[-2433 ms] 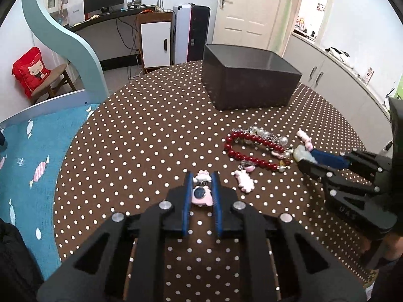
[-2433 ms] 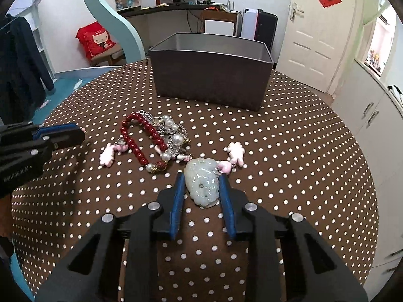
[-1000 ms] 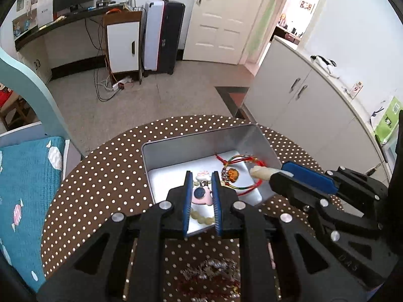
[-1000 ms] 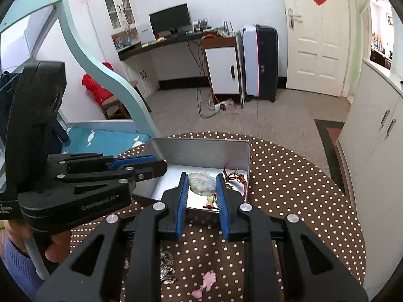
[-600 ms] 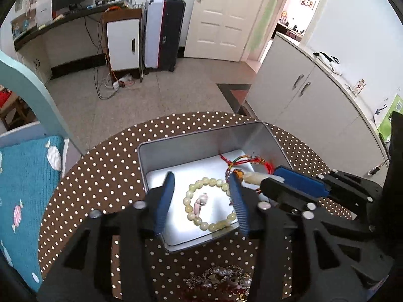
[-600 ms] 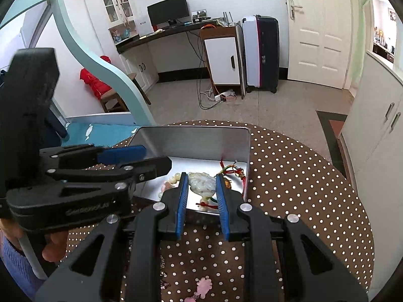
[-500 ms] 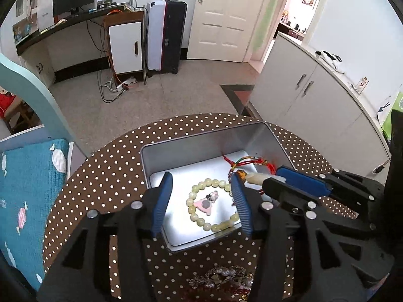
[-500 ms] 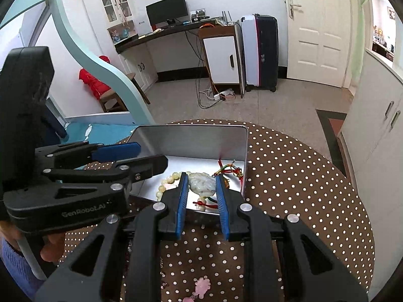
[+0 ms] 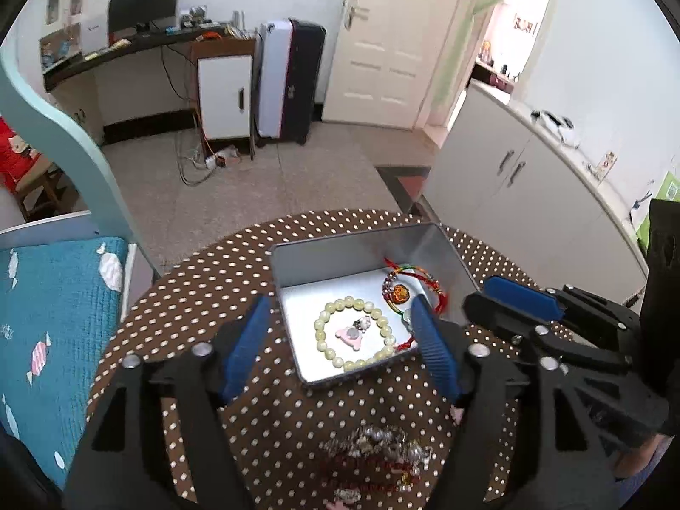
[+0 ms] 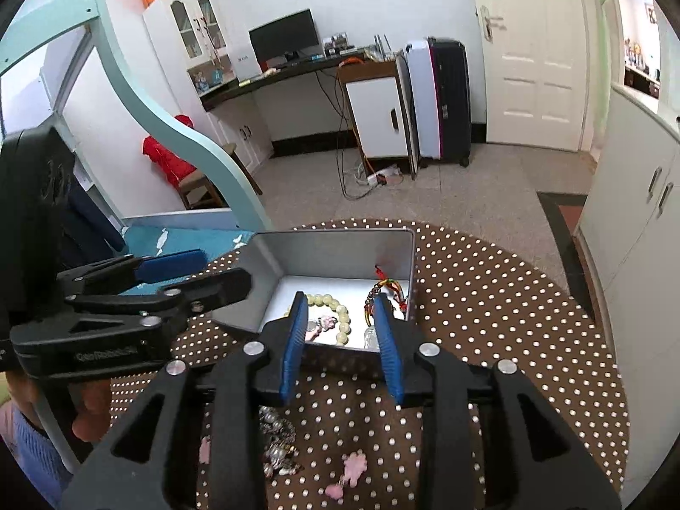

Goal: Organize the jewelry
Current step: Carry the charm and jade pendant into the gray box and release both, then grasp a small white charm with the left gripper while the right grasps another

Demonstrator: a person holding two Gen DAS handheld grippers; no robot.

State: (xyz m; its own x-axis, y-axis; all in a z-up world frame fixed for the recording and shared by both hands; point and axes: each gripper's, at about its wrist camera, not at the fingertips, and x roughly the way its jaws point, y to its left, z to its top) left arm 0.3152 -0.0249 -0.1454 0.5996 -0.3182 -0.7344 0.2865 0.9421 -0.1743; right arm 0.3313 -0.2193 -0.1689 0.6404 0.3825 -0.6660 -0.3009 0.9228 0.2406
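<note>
An open metal box [image 9: 352,238] stands on the dotted round table. In it lie a pale bead bracelet [image 9: 319,326], a pink charm [image 9: 350,333] inside that ring, a red cord bracelet [image 9: 399,293] and a pale jade pendant [image 10: 370,335] by the near wall. My left gripper [image 9: 338,304] hovers over the box's near edge, its jaws opening wide with nothing between them. My right gripper [image 10: 339,301] is beside it over the same edge, jaws opening; the pendant lies below, free of the pads. Each gripper shows in the other's view: right gripper [image 9: 478,295], left gripper [image 10: 221,270].
On the table nearer me lie a heap of silver and red beads [image 9: 374,450] and two pink charms [image 10: 352,467] [image 10: 205,450]. A hand [image 10: 91,408] holds the left gripper. Beyond the table's far edge are floor, a desk and white cabinets.
The left jaws spread and the pink charm dropped into the box inside the bead bracelet. The right jaws parted and the jade pendant fell into the box. Both grippers drew back slightly.
</note>
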